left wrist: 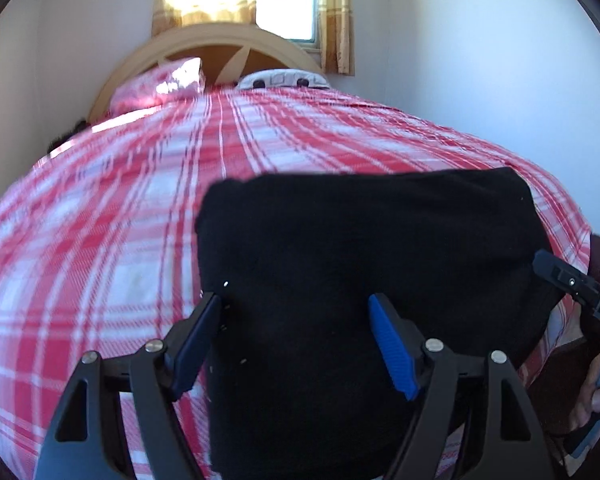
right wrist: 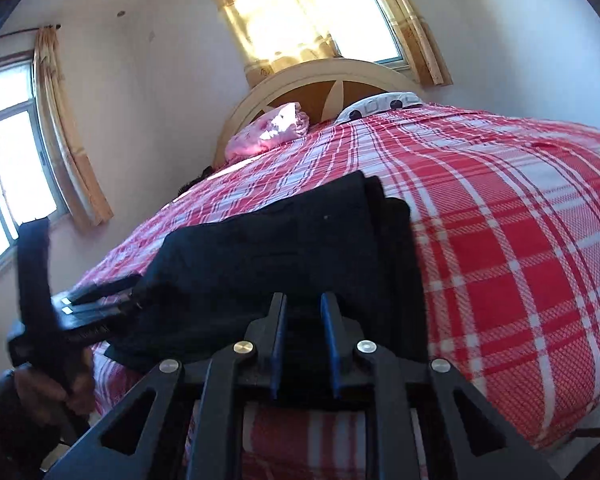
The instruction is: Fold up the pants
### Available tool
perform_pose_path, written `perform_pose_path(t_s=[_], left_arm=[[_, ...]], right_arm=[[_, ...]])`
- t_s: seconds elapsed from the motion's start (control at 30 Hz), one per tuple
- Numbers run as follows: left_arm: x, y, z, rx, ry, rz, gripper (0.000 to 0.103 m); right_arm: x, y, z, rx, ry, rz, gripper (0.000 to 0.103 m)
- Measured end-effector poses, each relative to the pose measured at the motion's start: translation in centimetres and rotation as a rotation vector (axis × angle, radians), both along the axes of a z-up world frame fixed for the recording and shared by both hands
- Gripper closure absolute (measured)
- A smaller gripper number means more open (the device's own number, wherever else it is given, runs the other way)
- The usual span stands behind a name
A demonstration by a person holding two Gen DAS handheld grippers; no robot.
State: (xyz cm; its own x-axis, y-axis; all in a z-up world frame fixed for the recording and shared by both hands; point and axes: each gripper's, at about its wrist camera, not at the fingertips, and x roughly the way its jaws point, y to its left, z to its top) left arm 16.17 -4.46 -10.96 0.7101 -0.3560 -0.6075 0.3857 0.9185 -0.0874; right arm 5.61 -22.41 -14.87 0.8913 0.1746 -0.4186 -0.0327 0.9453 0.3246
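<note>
Hovering wide open: left gripper [left wrist: 296, 344] over folded black pants [left wrist: 364, 248]. Nearly closing on pants' near edge, grip unclear: right gripper [right wrist: 303, 340].

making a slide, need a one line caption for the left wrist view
Left gripper open over folded black pants on a red plaid bed, right gripper at the edge.

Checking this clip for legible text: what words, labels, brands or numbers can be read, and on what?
"D": a lone white character, cut off at the frame edge, on the right gripper.
White stickers on the left gripper: blank or too blurred to read.
Nothing legible on the pants, bedspread or pillows.
</note>
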Motion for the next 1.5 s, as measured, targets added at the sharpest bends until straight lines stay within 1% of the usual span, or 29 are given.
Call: perform_pose_path(t_s=[0.03,0.07,0.13,0.2,0.27,0.33,0.4,0.47,0.53,0.6,0.63,0.67,0.7,0.73,0.8,0.87,0.9,0.93,0.97,1.03,1.1,1.13,1.2,1.27,1.33,1.37,1.4,1.47,1.5], left_arm=[[0.0,0.5,-0.1,-0.026,0.01,0.014,0.013],[0.2,0.9,-0.1,-0.041,0.032,0.021,0.012],[0.2,1.6,0.2,-0.059,0.055,0.018,0.011],[-0.3,2.3,0.7,-0.06,0.034,0.026,0.011],[-1.0,2.8,1.4,-0.05,0.006,0.039,0.011],[-1.7,3.2,2.1,-0.034,-0.035,0.048,0.011],[-2.0,3.5,2.6,-0.017,-0.07,0.051,0.011],[-2.0,3.7,3.2,-0.016,-0.096,0.064,0.011],[-1.3,3.6,4.3,-0.034,-0.118,0.07,0.011],[0.0,2.4,5.8,-0.023,-0.145,0.052,0.011],[0.7,1.6,6.1,-0.009,-0.151,0.053,0.01],[1.8,0.6,6.3,0.016,-0.143,0.059,0.01],[2.8,-0.2,6.2,0.035,-0.124,0.064,0.01],[4.0,-1.1,5.7,0.046,-0.088,0.069,0.01],[6.3,-2.1,4.2,0.055,0.016,0.084,0.01],[7.7,-2.7,2.4,0.055,0.107,0.103,0.01],[8.1,-2.8,1.8,0.058,0.133,0.114,0.009],[8.3,-2.7,1.3,0.059,0.151,0.129,0.004],[8.5,-2.6,1.0,0.056,0.169,0.147,0.001],[8.9,-2.3,0.7,0.037,0.211,0.163,0.0],[9.1,-1.9,0.3,0.007,0.247,0.164,0.0],[9.1,-1.6,0.3,-0.01,0.258,0.168,0.0],[8.6,-1.2,0.7,-0.03,0.27,0.178,0.0],[7.7,-0.8,1.6,-0.032,0.253,0.189,0.0],[6.4,-1.1,2.4,0.002,0.213,0.189,0.0],[6.0,-1.2,2.7,0.019,0.191,0.186,0.0],[5.6,-1.4,2.9,0.036,0.17,0.183,0.0],[4.8,-1.6,3.1,0.063,0.141,0.18,0.0],[4.5,-1.6,3.1,0.07,0.134,0.178,0.0]], right_arm=[[-0.3,-0.1,-0.2,0.005,-0.006,0.002,0.086],[-0.6,0.0,-0.3,-0.007,-0.017,0.01,0.086],[-1.2,0.9,-0.2,-0.07,-0.032,0.013,0.086],[-2.3,2.2,-0.3,-0.156,-0.036,0.008,0.086],[-3.2,2.5,0.0,-0.193,-0.027,-0.002,0.084],[-4.2,2.0,0.7,-0.18,-0.027,-0.037,0.083],[-5.3,1.4,1.9,-0.141,-0.067,-0.086,0.083],[-5.2,1.5,2.9,-0.123,-0.085,-0.088,0.083],[-4.4,2.4,4.0,-0.162,-0.098,-0.073,0.082],[-3.0,3.4,4.9,-0.22,-0.125,-0.056,0.076],[-2.2,3.7,5.4,-0.233,-0.133,-0.048,0.066],[-1.2,4.0,5.7,-0.244,-0.131,-0.043,0.052],[0.4,4.2,6.0,-0.257,-0.124,-0.046,0.046],[1.3,4.4,6.1,-0.262,-0.117,-0.049,0.044],[3.7,4.4,5.7,-0.266,-0.086,-0.06,0.044],[5.7,4.2,4.8,-0.274,-0.034,-0.07,0.044],[6.6,3.9,4.1,-0.273,0.01,-0.079,0.044],[7.2,3.7,3.4,-0.264,0.037,-0.077,0.044],[7.3,3.5,2.9,-0.258,0.031,-0.074,0.044],[7.2,3.4,2.5,-0.275,0.009,-0.076,0.043],[7.4,3.9,2.3,-0.321,0.012,-0.081,0.042],[7.5,4.0,2.2,-0.342,0.01,-0.08,0.04],[7.5,4.4,2.2,-0.365,0.007,-0.083,0.038],[6.7,4.9,3.1,-0.358,-0.005,-0.092,0.038],[5.1,5.4,4.2,-0.319,-0.078,-0.067,0.038],[4.1,6.0,4.6,-0.323,-0.116,-0.048,0.038],[3.1,6.8,4.8,-0.354,-0.14,-0.042,0.038],[2.2,7.7,4.8,-0.378,-0.148,-0.025,0.038],[1.7,8.0,4.4,-0.373,-0.137,-0.014,0.038]])
